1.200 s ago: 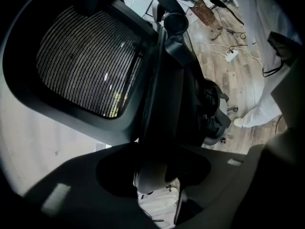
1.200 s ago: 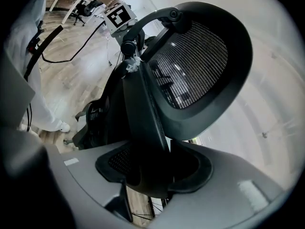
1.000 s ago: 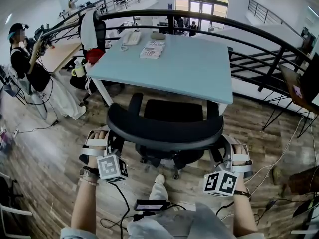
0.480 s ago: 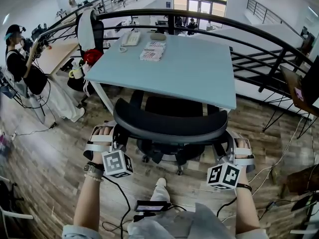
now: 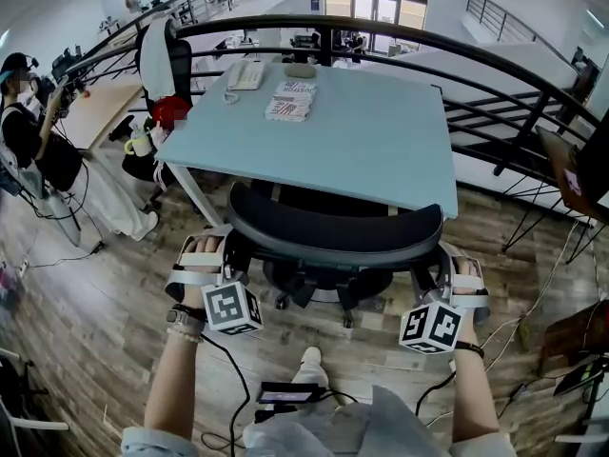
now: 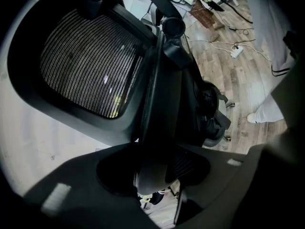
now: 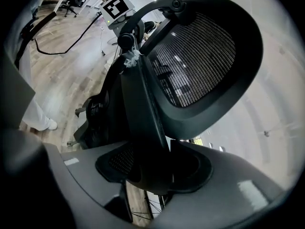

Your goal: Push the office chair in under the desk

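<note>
As the left gripper [image 5: 211, 267] clamps one side of its backrest, the single office chair [image 5: 333, 238] sits with its seat mostly beneath the one desk [image 5: 366, 136] (a last short push seems left), the right gripper [image 5: 445, 279] clenched on the opposite side.

Count from the head view. I log one desk [image 5: 381, 150]. Chairs, two: one black office chair [image 5: 333, 236] and one second chair [image 5: 176, 50] far left. On the desktop I count one booklet stack [image 5: 288, 103] and one white phone [image 5: 245, 74]. Grippers, two: left gripper [image 6: 152, 175] and right gripper [image 7: 147, 168]. Bystander [image 5: 29, 131], one.
</note>
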### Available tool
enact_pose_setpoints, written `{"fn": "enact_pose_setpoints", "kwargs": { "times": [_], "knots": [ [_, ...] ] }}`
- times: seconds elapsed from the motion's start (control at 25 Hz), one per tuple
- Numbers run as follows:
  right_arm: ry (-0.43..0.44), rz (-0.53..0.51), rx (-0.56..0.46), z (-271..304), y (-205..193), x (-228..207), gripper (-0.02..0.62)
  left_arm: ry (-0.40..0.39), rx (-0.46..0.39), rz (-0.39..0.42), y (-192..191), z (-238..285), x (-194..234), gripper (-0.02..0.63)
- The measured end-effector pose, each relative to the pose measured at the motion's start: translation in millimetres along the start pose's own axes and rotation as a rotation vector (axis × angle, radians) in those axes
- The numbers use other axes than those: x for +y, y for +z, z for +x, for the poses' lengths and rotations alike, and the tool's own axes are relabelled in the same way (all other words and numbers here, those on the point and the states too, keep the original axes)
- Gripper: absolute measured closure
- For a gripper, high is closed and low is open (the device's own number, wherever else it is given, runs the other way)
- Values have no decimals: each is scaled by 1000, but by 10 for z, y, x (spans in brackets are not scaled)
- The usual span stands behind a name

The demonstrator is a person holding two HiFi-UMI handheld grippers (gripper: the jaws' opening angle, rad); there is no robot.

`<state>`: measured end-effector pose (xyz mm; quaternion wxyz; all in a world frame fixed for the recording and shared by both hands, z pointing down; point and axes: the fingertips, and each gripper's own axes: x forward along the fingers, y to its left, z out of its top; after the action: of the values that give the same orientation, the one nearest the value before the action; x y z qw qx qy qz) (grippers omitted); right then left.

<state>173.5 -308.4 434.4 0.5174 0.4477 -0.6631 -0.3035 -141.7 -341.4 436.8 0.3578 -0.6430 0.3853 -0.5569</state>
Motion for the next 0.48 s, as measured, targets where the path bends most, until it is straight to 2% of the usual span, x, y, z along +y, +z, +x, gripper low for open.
{"fn": "enact_pose_setpoints", "kwargs": {
  "times": [0.48],
  "knots": [
    [-18, 3, 58, 563, 107, -231, 371, 7, -42, 17, -94, 582, 308, 413]
  ]
}}
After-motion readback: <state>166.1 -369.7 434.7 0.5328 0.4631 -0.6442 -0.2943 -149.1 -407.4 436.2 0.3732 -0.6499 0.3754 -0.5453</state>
